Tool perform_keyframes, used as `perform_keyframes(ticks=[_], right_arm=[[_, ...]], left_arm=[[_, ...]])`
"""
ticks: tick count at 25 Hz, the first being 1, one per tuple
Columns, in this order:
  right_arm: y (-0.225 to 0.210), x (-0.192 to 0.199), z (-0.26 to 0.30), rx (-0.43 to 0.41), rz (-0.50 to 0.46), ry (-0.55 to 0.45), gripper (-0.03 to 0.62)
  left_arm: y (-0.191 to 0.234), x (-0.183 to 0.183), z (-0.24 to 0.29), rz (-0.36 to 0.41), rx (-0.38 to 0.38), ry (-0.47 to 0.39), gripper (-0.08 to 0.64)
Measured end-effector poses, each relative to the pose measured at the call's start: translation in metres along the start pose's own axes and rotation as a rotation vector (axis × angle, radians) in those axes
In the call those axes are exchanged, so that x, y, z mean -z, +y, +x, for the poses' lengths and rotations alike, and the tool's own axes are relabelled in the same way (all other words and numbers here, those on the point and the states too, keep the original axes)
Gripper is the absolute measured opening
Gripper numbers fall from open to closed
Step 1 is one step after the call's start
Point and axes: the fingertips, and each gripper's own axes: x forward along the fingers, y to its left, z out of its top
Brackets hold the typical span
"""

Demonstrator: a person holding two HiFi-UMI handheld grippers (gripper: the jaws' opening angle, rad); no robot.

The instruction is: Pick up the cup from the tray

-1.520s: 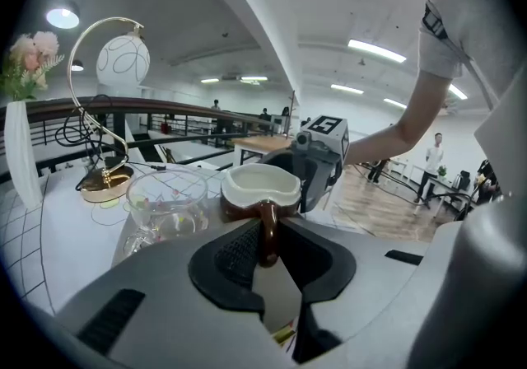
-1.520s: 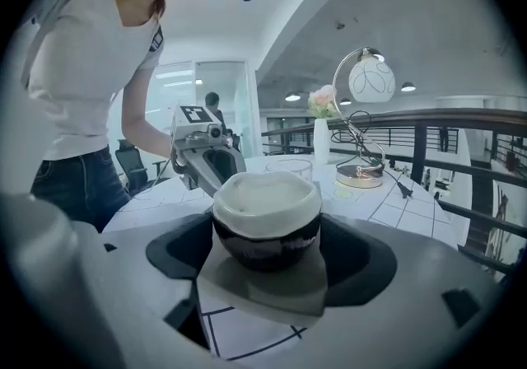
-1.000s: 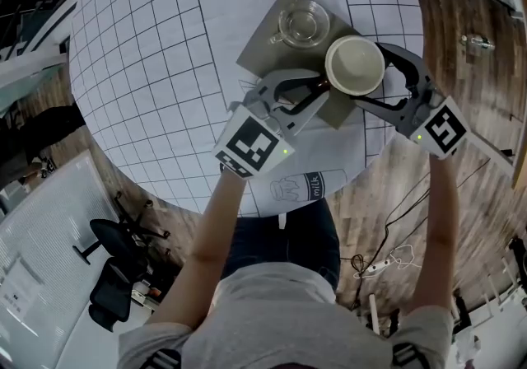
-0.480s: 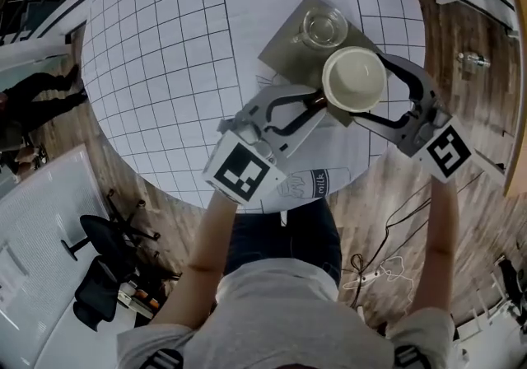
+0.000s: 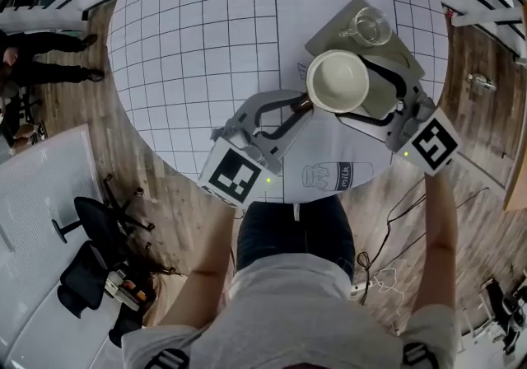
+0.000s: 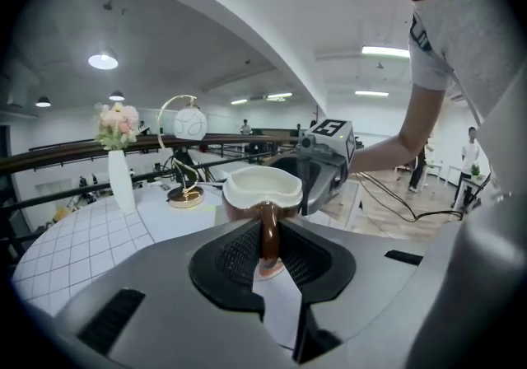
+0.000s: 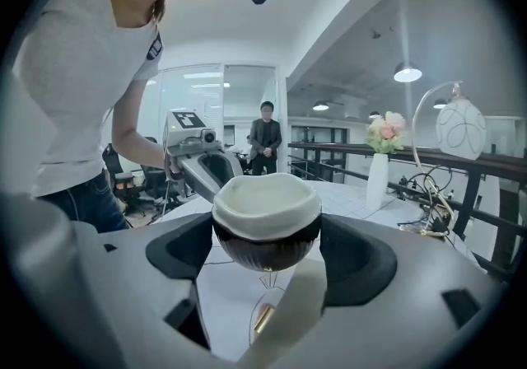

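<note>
The cup (image 5: 338, 83) hangs clear above the near corner of the tray (image 5: 333, 30), toward the near edge of the desk (image 5: 206, 46). The left gripper (image 5: 303, 104) has its jaws clamped on the cup's handle, and the right gripper (image 7: 266, 254) has its jaws pressed on either side of the round body. The lift looks nearly complete; any further move calls for both hands travelling together and level, so the cup neither twists nor slips.

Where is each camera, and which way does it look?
Head view: on the person's head, looking steeply down at table, cup, tray; arms and shirt show.
Left gripper view: on the left gripper, looking along its jaws at the cup's handle; right arm shows.
Right gripper view: on the right gripper, looking along its jaws at the cup; torso shows.
Both gripper views share the cup.
</note>
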Motion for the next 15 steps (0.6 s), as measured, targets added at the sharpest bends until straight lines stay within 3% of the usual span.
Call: perform_keyframes(ticks=[8,15], right_arm=[[0.027,0.024,0.062,-0.1,-0.039,0.159,0.353],[0.038,0.042,0.107,-0.111,0.006,0.223,0.353]], left_arm=[[0.016,0.049,-0.043,-0.05,-0.058,0.028,0.064],[0.032,0.092,-0.061,-0.08,-0.063,0.053,0.064]])
